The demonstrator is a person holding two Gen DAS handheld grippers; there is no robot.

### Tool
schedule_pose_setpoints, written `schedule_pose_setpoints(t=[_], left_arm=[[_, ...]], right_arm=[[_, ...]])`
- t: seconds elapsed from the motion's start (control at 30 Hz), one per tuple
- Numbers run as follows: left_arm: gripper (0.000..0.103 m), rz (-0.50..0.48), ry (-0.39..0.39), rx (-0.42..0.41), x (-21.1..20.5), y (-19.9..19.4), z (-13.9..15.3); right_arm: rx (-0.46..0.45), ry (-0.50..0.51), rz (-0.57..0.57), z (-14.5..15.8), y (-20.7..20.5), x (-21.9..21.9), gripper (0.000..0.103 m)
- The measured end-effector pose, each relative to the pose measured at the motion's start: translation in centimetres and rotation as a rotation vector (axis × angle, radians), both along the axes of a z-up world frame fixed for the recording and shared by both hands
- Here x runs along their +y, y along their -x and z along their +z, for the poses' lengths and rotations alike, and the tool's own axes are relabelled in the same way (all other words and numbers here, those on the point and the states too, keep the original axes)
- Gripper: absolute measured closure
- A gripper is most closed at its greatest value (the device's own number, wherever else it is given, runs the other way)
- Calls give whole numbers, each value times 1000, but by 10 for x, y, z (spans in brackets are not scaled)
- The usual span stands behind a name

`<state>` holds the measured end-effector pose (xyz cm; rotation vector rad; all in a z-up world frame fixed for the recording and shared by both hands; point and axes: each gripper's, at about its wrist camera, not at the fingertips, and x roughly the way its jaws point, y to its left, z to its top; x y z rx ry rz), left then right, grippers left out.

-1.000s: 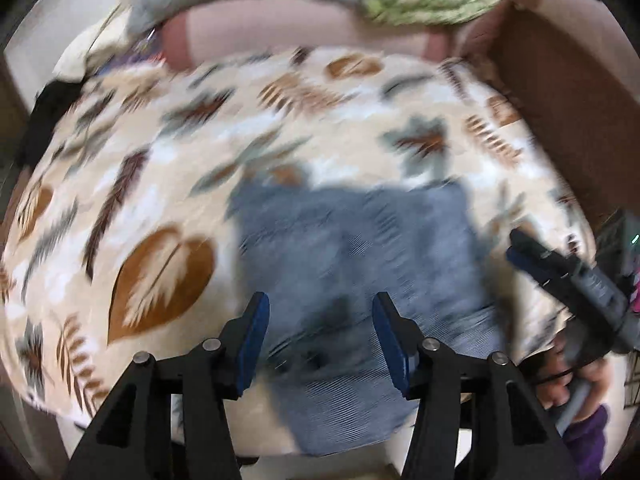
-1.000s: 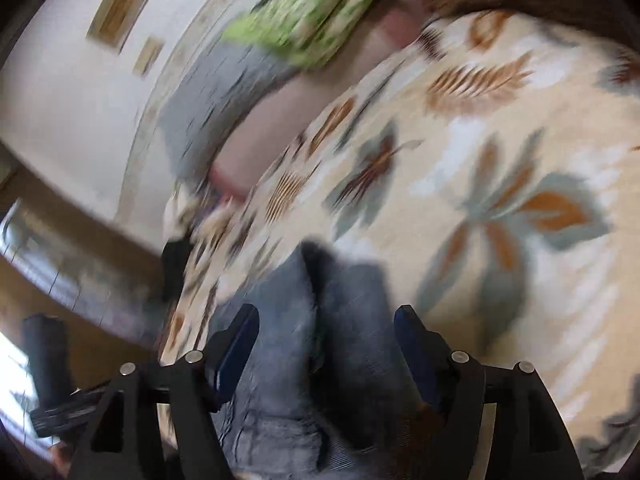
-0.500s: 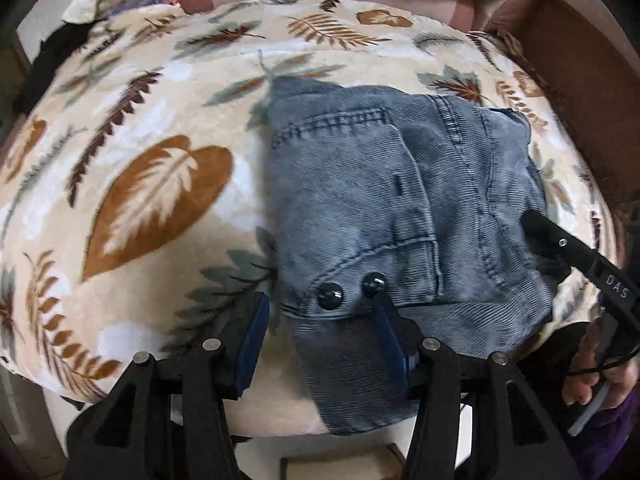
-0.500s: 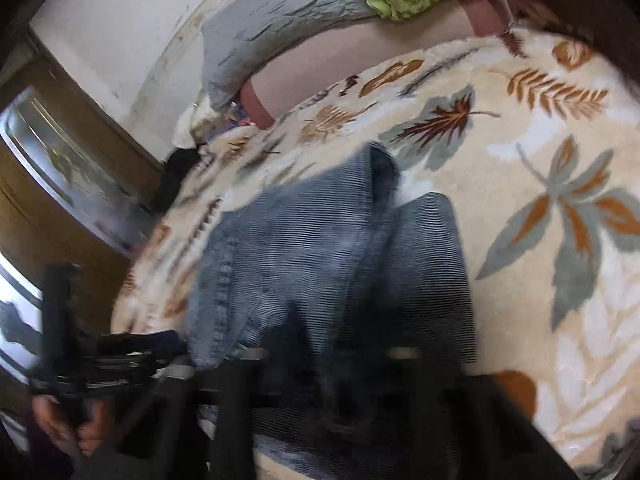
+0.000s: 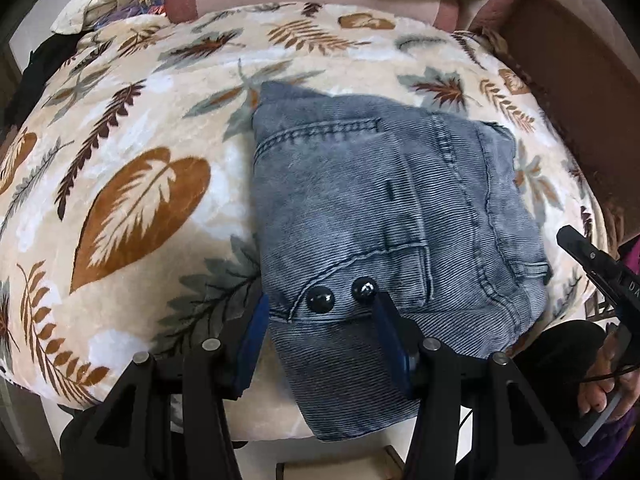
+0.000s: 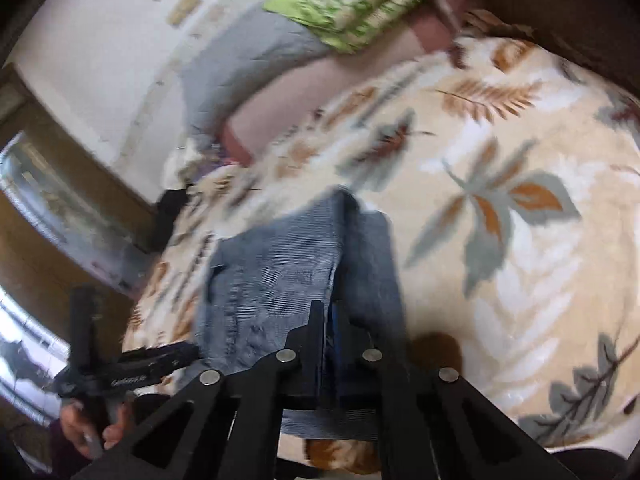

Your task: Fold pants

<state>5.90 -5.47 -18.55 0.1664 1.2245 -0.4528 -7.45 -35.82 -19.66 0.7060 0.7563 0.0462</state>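
A: What changed in the last second?

B: The right gripper (image 6: 326, 354). 1 second ago its jaws stood wide over the pants (image 5: 384, 216); half a second ago it was blurred; now they are pressed together. The denim edge runs right up to them, so I judge it clenched on the pants' right side, though blur hides the contact itself.

A: And the left gripper (image 5: 320, 334)?

B: Unchanged: released, jaws apart. It hovers at the waistband end, the 2 buttons (image 5: 320, 298) just ahead of its tips. The pants look steadier in its view than half a second ago.

A: Where do the pants lie?

B: On the leaf-print blanket (image 5: 140, 168), already a compact bundle. In the left view they fill the centre and run toward 4 o'clock, the near end hanging over the blanket's edge at 6. The right gripper's body shows at 4 o'clock there.

A: Meaning for the task?

B: The folding looks nearly done. I'd guess the right-hand pinch begins 1 last fold or a tidy-up of that side. With only 1 side held, the layers could slide apart.
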Motion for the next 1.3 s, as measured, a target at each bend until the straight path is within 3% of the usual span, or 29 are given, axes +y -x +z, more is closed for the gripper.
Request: schedule_pose_setpoints(t=[0.1,0.23,0.27,0.33,0.37,0.4,0.5,0.57,0.6,0.67,0.83,1.1,1.17,1.23,1.3], left_arm=[[48,20,22,9,8,-4,4],[48,50,16,-37,10,-15,18],[48,54,14,-45,8,-18,19],[48,47,-2,-61,-1,-23,19],[48,43,-16,-66,-5,-25,17],[48,41,-37,-77,-10,-28,14],[39,55,-85,-119,-19,-37,5],[17,78,-146,-118,-23,-44,-7],[14,83,-177,-108,-23,-46,-15],[13,76,-181,-83,-21,-48,-23],[13,95,-133,-38,-3,-44,-15],[13,44,-177,-158,4,5,9],[13,27,-198,-166,1,13,5],[13,10,-230,-175,-3,21,-7],[13,7,-262,-182,-6,23,-19]], right_arm=[[-59,-19,-41,7,2,-8,95],[-116,35,22,32,-20,12,95],[-116,50,34,35,-29,19,91],[-107,69,65,37,-51,31,70],[-105,69,68,35,-62,36,55],[-104,63,64,33,-69,37,50],[-42,49,68,13,-96,41,50],[92,47,73,-15,-116,41,49],[132,30,72,-27,-121,39,49],[94,-6,66,-31,-115,34,49],[64,64,81,-9,-86,38,49],[-18,126,134,9,-26,57,45],[25,118,144,-1,-22,61,42],[130,120,140,-23,-25,63,40],[127,99,127,-32,-24,61,40]])
